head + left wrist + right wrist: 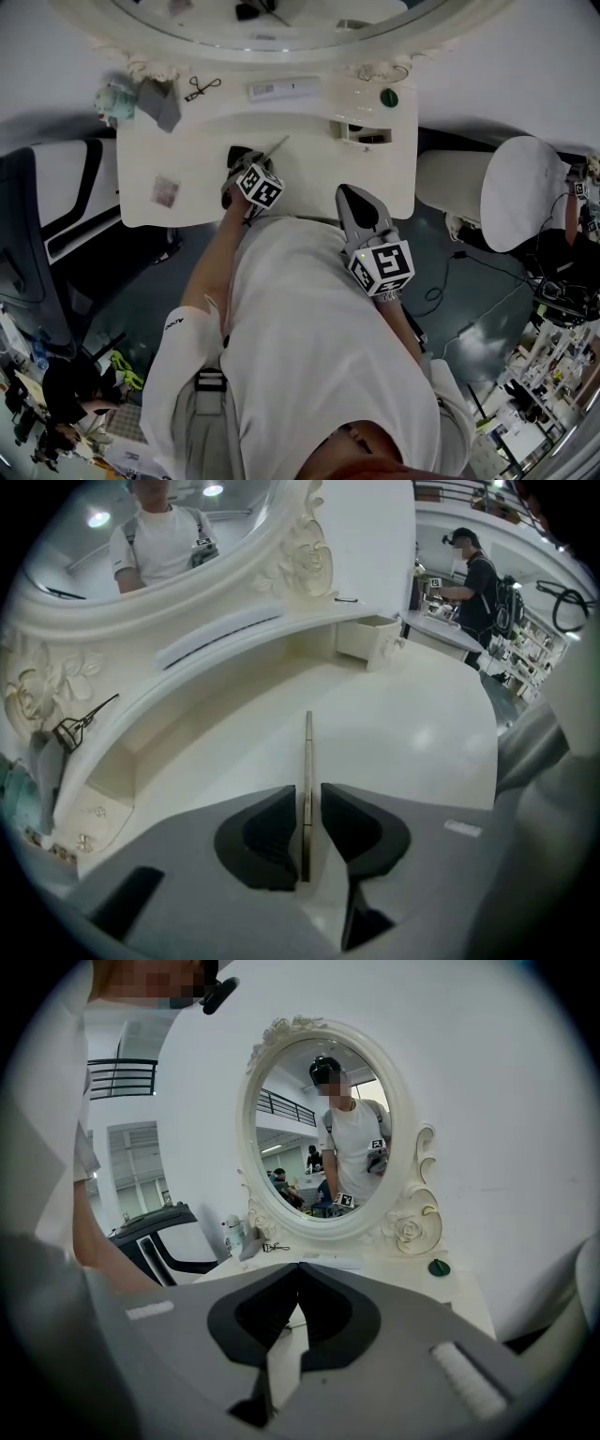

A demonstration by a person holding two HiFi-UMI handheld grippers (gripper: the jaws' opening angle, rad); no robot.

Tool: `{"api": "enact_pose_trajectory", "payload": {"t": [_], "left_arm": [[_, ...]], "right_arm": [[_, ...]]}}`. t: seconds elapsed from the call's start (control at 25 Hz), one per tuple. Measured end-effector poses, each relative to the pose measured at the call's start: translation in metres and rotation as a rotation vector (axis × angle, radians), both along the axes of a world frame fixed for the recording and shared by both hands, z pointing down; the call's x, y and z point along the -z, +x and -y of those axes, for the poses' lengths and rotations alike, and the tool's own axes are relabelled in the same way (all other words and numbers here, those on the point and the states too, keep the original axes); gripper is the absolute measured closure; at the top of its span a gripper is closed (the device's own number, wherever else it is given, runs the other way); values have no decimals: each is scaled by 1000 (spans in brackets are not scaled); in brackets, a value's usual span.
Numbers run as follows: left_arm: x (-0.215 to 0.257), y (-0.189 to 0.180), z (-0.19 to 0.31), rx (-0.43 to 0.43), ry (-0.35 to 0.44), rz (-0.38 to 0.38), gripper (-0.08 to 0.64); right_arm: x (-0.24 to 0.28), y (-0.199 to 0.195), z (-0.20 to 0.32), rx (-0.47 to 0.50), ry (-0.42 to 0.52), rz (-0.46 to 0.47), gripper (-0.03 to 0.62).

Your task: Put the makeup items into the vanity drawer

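Straddling slim pencil (307, 761) w/ L fingers (267, 841)

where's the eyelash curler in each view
Head view: the curler is at upper left, on the shelf below the mirror frame.
Left gripper view: the curler is at the far left edge, on the shelf under the mirror frame.
Right gripper view: the curler is small and left of centre, just below the mirror frame.
Shared landmark: the mirror frame.
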State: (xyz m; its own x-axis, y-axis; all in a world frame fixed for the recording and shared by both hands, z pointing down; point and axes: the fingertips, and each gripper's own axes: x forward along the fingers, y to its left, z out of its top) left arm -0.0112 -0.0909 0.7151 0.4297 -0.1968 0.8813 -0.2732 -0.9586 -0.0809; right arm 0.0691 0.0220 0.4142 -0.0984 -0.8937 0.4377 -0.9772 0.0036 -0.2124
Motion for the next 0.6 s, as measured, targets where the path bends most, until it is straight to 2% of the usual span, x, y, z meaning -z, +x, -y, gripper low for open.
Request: {"api": "enact_pose_trajectory", "payload": {"t": [0.16, 0.32, 0.4, 0.6], "left_arm": [[-2, 0, -2, -18, 3, 25, 471], [-6, 2, -6, -25, -9, 57, 523], [-6, 1, -6, -10, -12, 49, 523], [-6, 0, -3, 64, -76, -3, 525]], "right_arm": [[1, 0, -2, -5, 1, 0, 586], [0, 0, -3, -11, 1, -2, 584], [0, 0, -4, -13, 2, -3, 586], [0, 0, -6, -18, 2, -1, 586]]}}
